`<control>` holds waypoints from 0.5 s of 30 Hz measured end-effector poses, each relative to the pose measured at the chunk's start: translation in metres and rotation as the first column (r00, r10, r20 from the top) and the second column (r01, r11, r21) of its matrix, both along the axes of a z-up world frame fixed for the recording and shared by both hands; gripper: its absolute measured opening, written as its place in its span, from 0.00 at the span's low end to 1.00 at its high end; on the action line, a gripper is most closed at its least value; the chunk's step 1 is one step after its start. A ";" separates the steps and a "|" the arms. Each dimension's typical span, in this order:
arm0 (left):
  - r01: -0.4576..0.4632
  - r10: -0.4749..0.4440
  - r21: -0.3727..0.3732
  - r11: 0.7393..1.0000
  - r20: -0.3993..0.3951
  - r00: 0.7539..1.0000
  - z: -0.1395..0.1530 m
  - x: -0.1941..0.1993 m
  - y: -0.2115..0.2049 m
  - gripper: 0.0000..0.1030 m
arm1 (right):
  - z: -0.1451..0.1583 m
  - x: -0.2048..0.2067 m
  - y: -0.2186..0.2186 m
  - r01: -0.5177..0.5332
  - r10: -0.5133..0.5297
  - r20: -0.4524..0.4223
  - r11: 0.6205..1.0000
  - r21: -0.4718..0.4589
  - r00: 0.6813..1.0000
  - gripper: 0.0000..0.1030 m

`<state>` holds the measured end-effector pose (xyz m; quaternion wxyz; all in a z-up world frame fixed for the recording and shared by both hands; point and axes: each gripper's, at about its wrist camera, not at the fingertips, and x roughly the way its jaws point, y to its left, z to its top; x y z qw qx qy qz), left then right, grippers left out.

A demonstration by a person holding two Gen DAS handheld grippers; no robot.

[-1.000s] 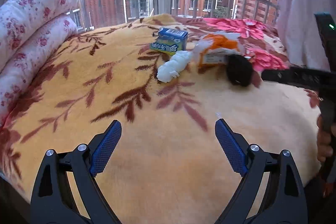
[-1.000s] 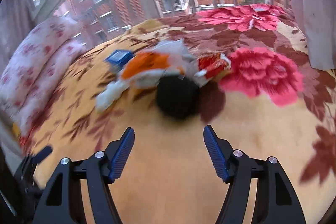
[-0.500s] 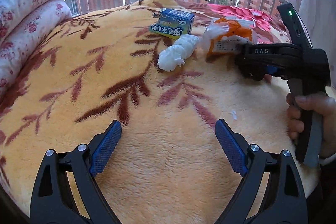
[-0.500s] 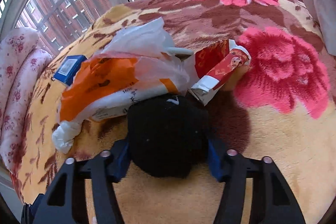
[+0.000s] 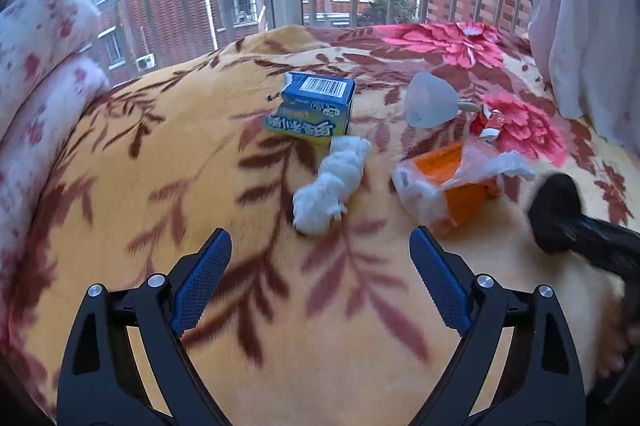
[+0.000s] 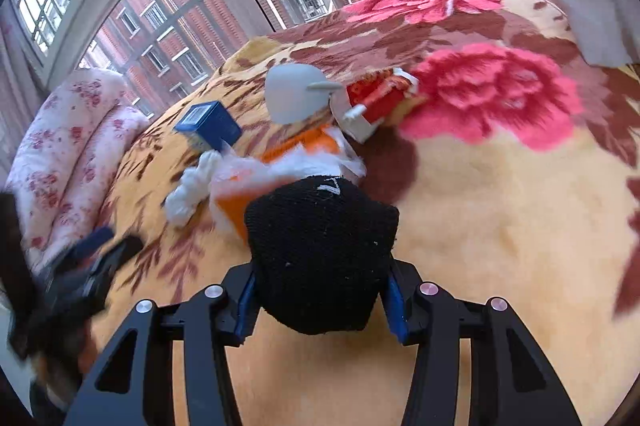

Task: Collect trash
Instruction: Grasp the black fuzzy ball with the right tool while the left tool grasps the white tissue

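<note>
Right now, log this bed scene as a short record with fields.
surface: floral blanket
right gripper: jaws just closed onto black sock ball
left gripper: open, nothing between its fingers
trash ahead: white tissue wad, blue carton, orange plastic bag, red wrapper, clear plastic cup

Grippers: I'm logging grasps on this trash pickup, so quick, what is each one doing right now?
Left gripper: open, empty, above the blanket.
Right gripper: jaws have just been closing; shut on the black sock ball.
</note>
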<state>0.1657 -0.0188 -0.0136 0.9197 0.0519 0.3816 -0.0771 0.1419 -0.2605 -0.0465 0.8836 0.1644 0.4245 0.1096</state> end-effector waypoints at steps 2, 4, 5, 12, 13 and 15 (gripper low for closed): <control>0.022 -0.022 0.024 0.999 -0.007 1.000 -0.004 0.008 -0.004 0.86 | 0.001 -0.012 -0.005 0.000 0.000 0.004 1.000 0.000 1.000 0.48; 0.049 -0.049 0.054 0.997 -0.005 0.999 -0.009 0.011 -0.009 0.86 | 0.003 -0.023 -0.010 -0.002 0.003 0.013 1.000 -0.011 1.000 0.48; 0.063 -0.063 0.063 0.996 -0.003 0.998 -0.011 0.012 -0.010 0.86 | 0.006 -0.030 -0.014 -0.001 0.001 0.026 1.000 -0.021 1.000 0.48; 0.097 -0.094 0.069 0.993 -0.051 0.994 -0.026 0.037 -0.013 0.86 | 0.015 -0.068 -0.038 0.018 -0.016 0.058 0.999 -0.033 0.998 0.49; 0.089 -0.086 0.063 0.994 -0.056 0.995 -0.027 0.042 -0.012 0.86 | 0.015 -0.072 -0.042 0.026 -0.024 0.059 0.999 -0.029 0.998 0.49; 0.078 -0.075 0.054 0.996 -0.061 0.995 -0.027 0.052 -0.012 0.86 | 0.014 -0.079 -0.049 0.038 -0.037 0.057 0.999 -0.020 0.998 0.49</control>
